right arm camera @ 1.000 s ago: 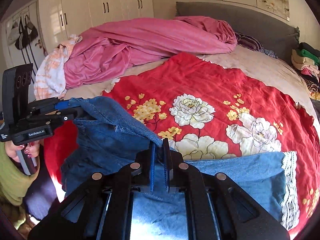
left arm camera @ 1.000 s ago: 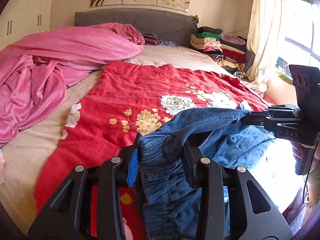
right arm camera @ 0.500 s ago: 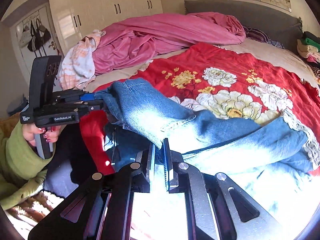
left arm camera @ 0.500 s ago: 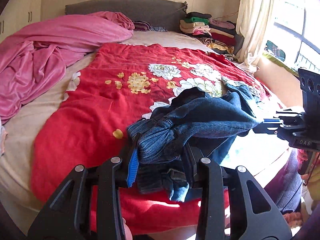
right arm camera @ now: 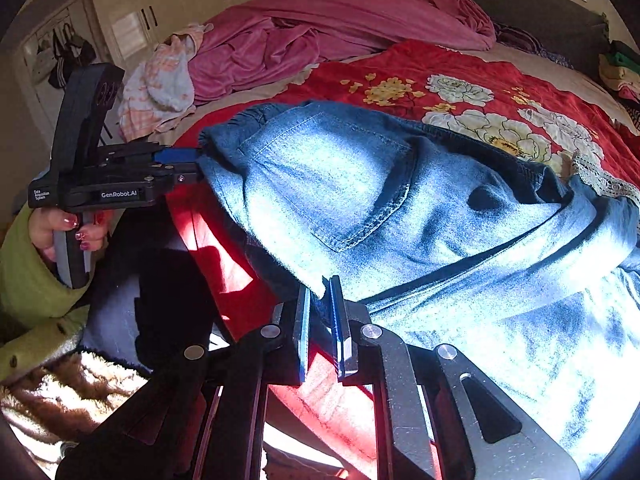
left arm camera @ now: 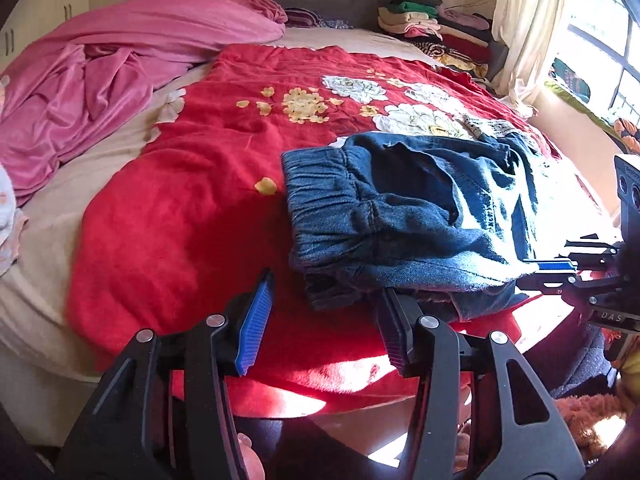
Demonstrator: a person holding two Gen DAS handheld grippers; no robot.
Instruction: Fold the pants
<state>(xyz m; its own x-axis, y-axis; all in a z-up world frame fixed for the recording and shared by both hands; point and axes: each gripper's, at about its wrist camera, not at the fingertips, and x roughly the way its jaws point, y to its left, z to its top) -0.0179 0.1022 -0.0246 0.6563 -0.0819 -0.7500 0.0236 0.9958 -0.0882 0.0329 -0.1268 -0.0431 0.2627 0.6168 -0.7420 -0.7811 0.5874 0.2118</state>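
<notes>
The blue jeans lie folded over on the red flowered blanket, waistband to the left in the left wrist view. My left gripper sits at the near waistband corner. Its jaws are opening, and the pads stand apart from the denim. The right wrist view shows the left gripper from the side, tips at the waistband. My right gripper pinches the near edge of the jeans, and its jaws are just starting to part. It reaches in from the right as the right gripper in the left wrist view.
A pink duvet is heaped at the back left of the bed. Folded clothes are stacked by the headboard, with a curtain and window on the right. A hand in a green sleeve holds the left gripper. The bed's near edge is just below the jeans.
The jeans hung gathered between both grippers; now they lie on the blanket. Both grippers came down towards the bed's near edge. The left gripper let go and its jaws spread.
</notes>
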